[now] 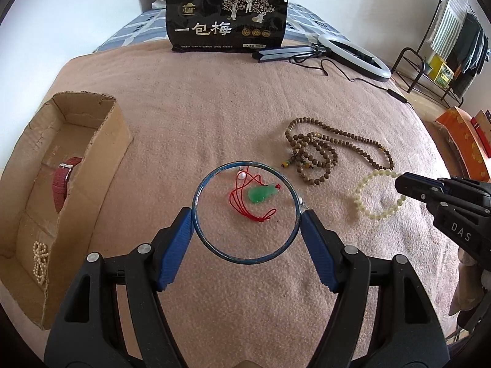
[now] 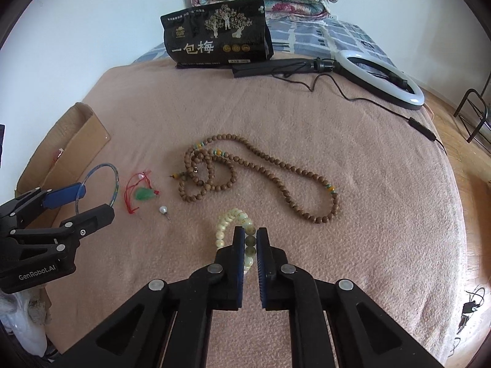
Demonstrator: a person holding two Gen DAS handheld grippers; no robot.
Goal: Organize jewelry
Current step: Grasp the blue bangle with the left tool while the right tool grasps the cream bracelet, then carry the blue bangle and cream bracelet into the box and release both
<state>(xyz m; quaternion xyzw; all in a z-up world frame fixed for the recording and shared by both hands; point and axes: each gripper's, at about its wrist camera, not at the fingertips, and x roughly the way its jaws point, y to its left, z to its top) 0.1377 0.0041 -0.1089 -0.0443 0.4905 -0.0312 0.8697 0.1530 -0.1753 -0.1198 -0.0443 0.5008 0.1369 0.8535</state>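
My left gripper [image 1: 245, 216] is shut on a thin blue bangle [image 1: 211, 248], held across its width above the pink blanket; it also shows in the right wrist view [image 2: 115, 181]. Seen through the bangle, a green pendant on a red cord [image 1: 259, 194] lies on the blanket, with a small pearl [image 2: 163, 209] nearby. My right gripper [image 2: 250, 233] is shut on a pale cream bead bracelet [image 2: 225, 220], also seen in the left wrist view [image 1: 360, 194]. A long brown bead necklace [image 2: 276, 161] lies beyond it.
A cardboard box [image 1: 118, 128] at the left holds a red watch strap [image 1: 63, 181] and a small pearl bracelet [image 1: 40, 260]. A black snack bag [image 1: 227, 18], a ring light [image 1: 373, 61] with its cable and folded bedding stand at the far edge.
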